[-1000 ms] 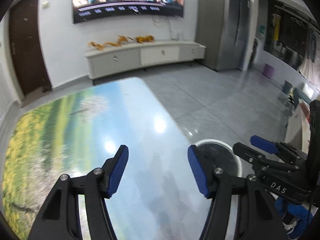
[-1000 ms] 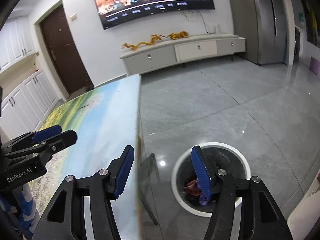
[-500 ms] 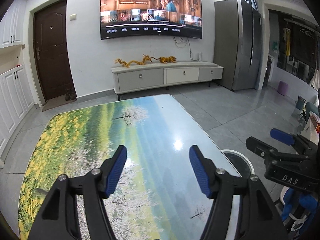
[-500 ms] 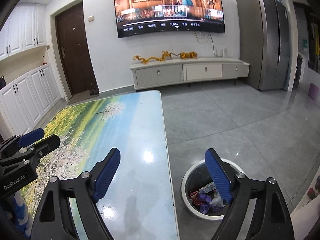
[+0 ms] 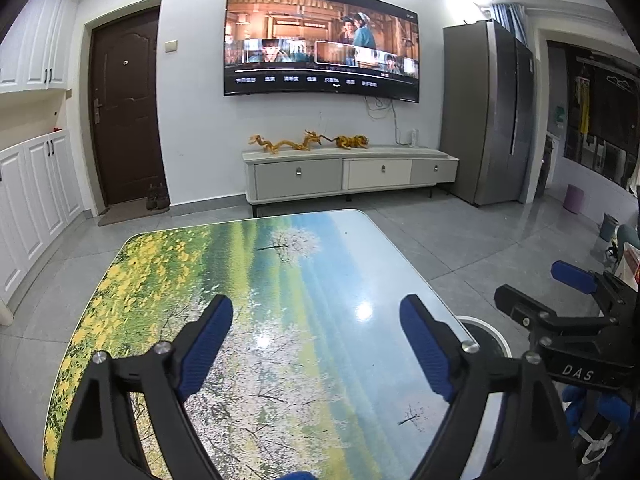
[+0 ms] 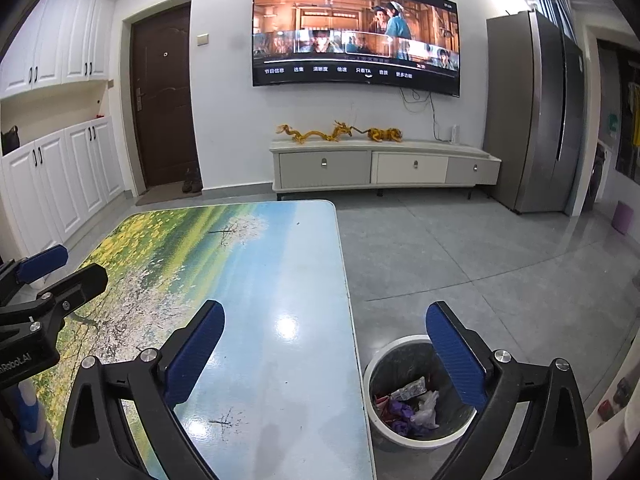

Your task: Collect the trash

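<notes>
A round white trash bin (image 6: 400, 432) stands on the floor beside the table's right edge; crumpled wrappers and purple scraps (image 6: 408, 406) lie inside it. Its rim also shows in the left wrist view (image 5: 486, 330). My left gripper (image 5: 316, 340) is open and empty above the landscape-print table (image 5: 280, 280). My right gripper (image 6: 324, 350) is open and empty, one finger over the table (image 6: 260, 280), the other over the bin. No trash shows on the tabletop.
A TV (image 5: 320, 40) hangs on the far wall above a low cabinet (image 5: 348, 174). A dark door (image 5: 126, 112) and white cupboards (image 5: 36, 192) are at left, a grey fridge (image 5: 492, 116) at right. Grey tiled floor surrounds the table.
Both grippers have lifted and tilted up, away from the bin, so the whole table and room show. Both stay open and empty.
</notes>
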The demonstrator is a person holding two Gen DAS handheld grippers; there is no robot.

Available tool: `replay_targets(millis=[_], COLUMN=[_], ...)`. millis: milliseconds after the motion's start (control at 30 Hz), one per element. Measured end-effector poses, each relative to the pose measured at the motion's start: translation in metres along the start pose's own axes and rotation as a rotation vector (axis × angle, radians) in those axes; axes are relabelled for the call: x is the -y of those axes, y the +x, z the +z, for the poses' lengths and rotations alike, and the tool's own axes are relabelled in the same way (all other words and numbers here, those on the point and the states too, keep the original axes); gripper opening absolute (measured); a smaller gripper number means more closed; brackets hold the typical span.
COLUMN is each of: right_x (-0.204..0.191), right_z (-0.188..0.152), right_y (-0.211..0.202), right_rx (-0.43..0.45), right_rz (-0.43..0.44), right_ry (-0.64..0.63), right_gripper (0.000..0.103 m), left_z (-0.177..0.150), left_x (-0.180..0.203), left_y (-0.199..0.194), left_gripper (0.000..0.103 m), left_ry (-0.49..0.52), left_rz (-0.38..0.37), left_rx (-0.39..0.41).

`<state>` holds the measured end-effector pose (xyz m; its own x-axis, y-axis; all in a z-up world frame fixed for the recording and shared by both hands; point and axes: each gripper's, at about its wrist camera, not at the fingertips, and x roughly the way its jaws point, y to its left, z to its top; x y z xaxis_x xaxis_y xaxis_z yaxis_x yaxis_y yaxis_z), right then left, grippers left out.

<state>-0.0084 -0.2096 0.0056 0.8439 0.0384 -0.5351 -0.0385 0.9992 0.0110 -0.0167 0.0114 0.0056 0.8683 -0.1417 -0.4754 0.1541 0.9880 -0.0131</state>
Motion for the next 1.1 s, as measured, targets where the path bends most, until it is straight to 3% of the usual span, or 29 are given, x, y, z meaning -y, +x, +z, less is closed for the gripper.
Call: replay_targets(millis=[300,1100], right_x=[-0.004,0.025], right_z=[-0.003,-0.011], right_y=[-0.005,-0.018], right_rx=[0.016,0.04], right_rz=[-0.019,-0.093], right_ry=[0.002,0.025], right_gripper=[0.1,0.1], left_z=[-0.003,-0.005], left_x=[-0.006,0.025], left_y=[-0.001,0.007], left_gripper=[0.086,0.086], left_ry=[-0.022,0.019], left_rz=[0.007,-0.043], left_rx=[0.007,-0.021])
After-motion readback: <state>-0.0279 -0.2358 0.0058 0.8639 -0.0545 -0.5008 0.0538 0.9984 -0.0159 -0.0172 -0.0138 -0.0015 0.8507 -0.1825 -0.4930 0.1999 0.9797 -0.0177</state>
